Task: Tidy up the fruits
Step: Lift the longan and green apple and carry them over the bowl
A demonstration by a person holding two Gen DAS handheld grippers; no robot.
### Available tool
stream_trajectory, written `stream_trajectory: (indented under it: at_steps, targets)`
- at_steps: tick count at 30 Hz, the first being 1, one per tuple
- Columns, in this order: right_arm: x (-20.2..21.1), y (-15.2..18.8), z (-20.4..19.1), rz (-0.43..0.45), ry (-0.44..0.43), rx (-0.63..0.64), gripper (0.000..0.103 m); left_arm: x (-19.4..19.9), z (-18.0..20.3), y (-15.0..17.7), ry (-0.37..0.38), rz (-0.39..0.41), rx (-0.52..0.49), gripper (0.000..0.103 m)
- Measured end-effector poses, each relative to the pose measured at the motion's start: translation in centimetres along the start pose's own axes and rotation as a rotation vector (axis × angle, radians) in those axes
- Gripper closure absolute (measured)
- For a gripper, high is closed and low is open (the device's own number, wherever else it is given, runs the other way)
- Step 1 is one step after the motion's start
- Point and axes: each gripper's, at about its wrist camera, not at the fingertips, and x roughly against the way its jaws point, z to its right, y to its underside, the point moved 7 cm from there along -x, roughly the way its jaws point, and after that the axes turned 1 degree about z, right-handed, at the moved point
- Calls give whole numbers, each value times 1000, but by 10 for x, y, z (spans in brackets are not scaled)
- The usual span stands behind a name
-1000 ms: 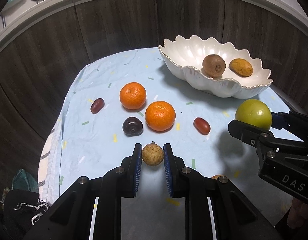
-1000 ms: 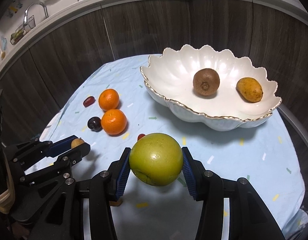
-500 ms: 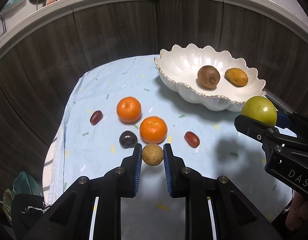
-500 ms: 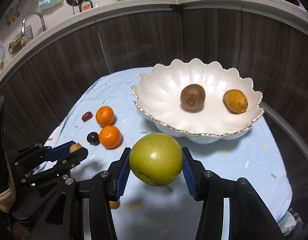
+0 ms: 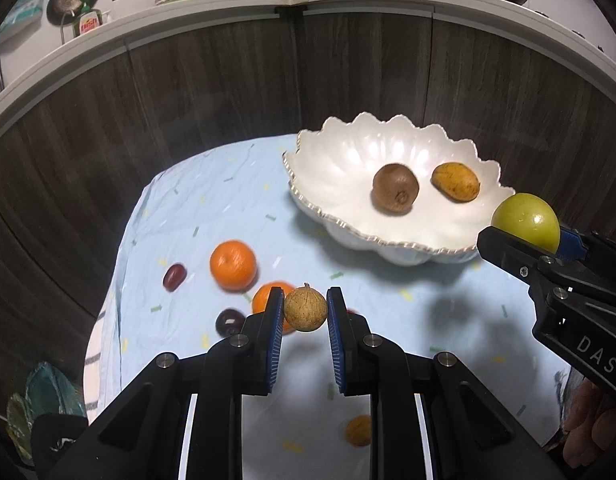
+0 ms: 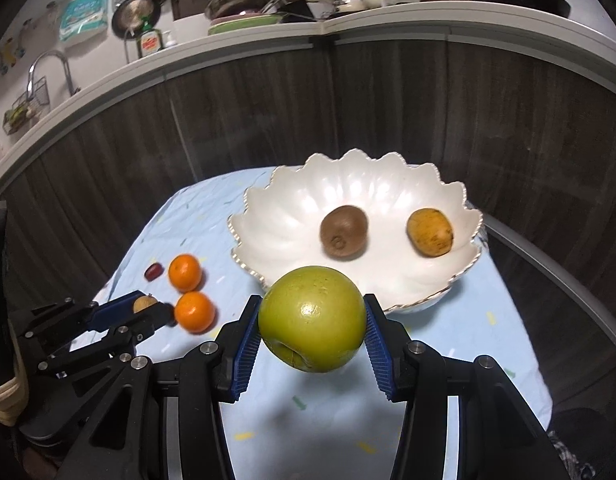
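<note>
— Kitchen clutter on the shelf behind, dark wood panels under it, and a pale blue cloth [image 5: 236, 200] spread over the table. What is different from a second ago?

— Both hands have come up and forward. A second back the small brown fruit [image 5: 305, 309] sat low over the cloth; now the left gripper [image 5: 305, 312] carries it above the two oranges, its jaws nearly shut and pinching it on both sides. The right gripper [image 6: 312, 326] stands about half open, pads pressed on the green apple [image 6: 312, 324], which now hangs just in front of the white scalloped bowl [image 6: 276, 216] instead of well short of it.

— So both fruits are going in?

— That is my guess. A kiwi [image 6: 343, 232] and a yellow-brown fruit [image 6: 430, 232] already lie in the bowl, so these two look like the next delivery, the apple closest.

— What is left on the cloth?

— From the left camera: one orange [image 5: 233, 265] in full view, another orange [image 5: 264, 298] half hidden behind the jaw, a dark plum [image 5: 229, 321], a red grape-like fruit [image 5: 174, 277], and a small orange-brown fruit [image 5: 358, 430] near the front edge between the gripper's arms. That last one shows in the left view only.

— And the right camera?

— It gives the fuller look into the bowl and shows the left gripper side on.
</note>
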Motion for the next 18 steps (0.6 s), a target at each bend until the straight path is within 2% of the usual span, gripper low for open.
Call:
stream_trajectory:
  at_steps: [18]
  targets:
    - [-1,-25,38,42,49,-50,53,-12,28,-59,11,61,-50,81]
